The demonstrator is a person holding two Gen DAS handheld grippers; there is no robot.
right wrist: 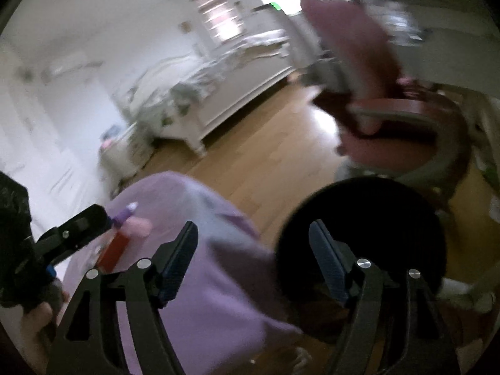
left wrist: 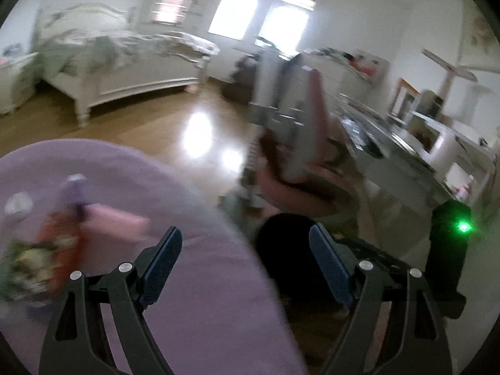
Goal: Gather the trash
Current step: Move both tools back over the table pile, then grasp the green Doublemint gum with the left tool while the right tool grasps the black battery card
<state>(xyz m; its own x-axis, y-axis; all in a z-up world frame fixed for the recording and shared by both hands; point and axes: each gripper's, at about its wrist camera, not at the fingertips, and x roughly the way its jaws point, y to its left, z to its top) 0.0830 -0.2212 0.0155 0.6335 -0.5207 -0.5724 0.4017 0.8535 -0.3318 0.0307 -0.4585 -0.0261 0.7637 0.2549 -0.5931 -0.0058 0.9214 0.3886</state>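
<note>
Both views are motion-blurred. A round purple-covered table (left wrist: 203, 281) (right wrist: 212, 281) carries an orange packet (left wrist: 62, 234) (right wrist: 114, 247), a purple-capped tube (left wrist: 76, 193) (right wrist: 125, 215), a pink item (left wrist: 118, 222) and a crumpled green-yellow wrapper (left wrist: 28, 265). A round black bin (left wrist: 281, 250) (right wrist: 368, 218) stands on the floor to the table's right. My left gripper (left wrist: 245, 234) hangs open over the table's right edge with nothing between its pads. My right gripper (right wrist: 253, 228) is open too, empty, straddling the gap between table and bin. One of the left gripper's fingers (right wrist: 84, 225) shows beside the tube.
A pink swivel chair (left wrist: 312, 131) (right wrist: 390, 118) stands behind the bin. A white bed (left wrist: 125, 62) lies across the wooden floor (left wrist: 156, 118). A cluttered desk (left wrist: 406, 143) runs along the right. A black bag (right wrist: 12, 206) shows at the left edge.
</note>
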